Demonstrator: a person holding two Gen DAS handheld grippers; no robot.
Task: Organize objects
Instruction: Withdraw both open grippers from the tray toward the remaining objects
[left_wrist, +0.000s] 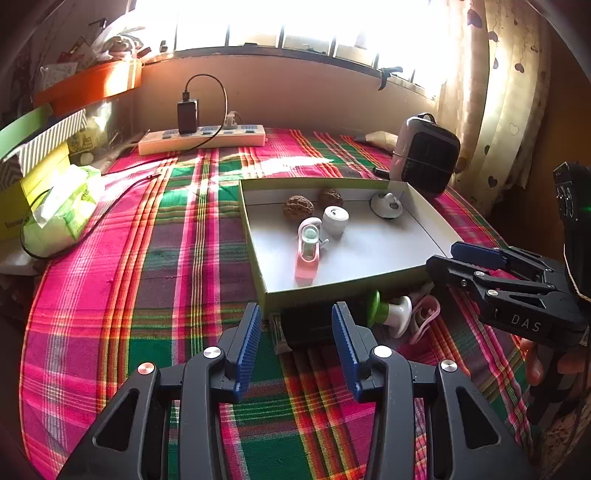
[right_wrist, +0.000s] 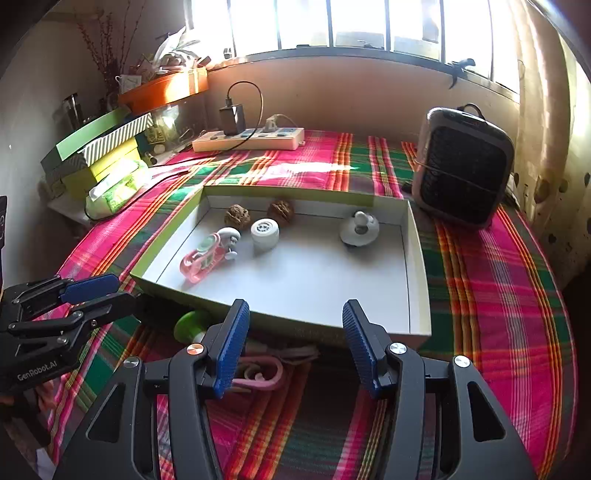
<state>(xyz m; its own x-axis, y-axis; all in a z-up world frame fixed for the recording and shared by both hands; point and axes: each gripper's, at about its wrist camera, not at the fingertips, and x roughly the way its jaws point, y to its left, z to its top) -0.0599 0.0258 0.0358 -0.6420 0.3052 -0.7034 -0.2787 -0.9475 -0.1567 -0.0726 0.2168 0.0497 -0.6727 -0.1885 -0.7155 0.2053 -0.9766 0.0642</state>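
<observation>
Plainly, both tools gape empty: left (right_wrist: 74, 295) reads "GenRobot.AI", right (left_wrist: 458, 258) "DAS".

Two walnuts (right_wrist: 258, 213) lie in the tray (right_wrist: 417, 280), at its back wall. A power strip (right_wrist: 247, 142) lies behind the tray; a fan (right_wrist: 461, 166) stands at its back right corner.

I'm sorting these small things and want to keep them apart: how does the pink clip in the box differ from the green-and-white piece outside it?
The pink clip lies flat inside the box, beside a white cylinder; the green-and-white piece lies on its side on the plaid cloth, just outside the box's near wall. The clip is long and flat; the other is short and round with a flared green end. Both are small plastic items, and neither gripper holds either.
</observation>
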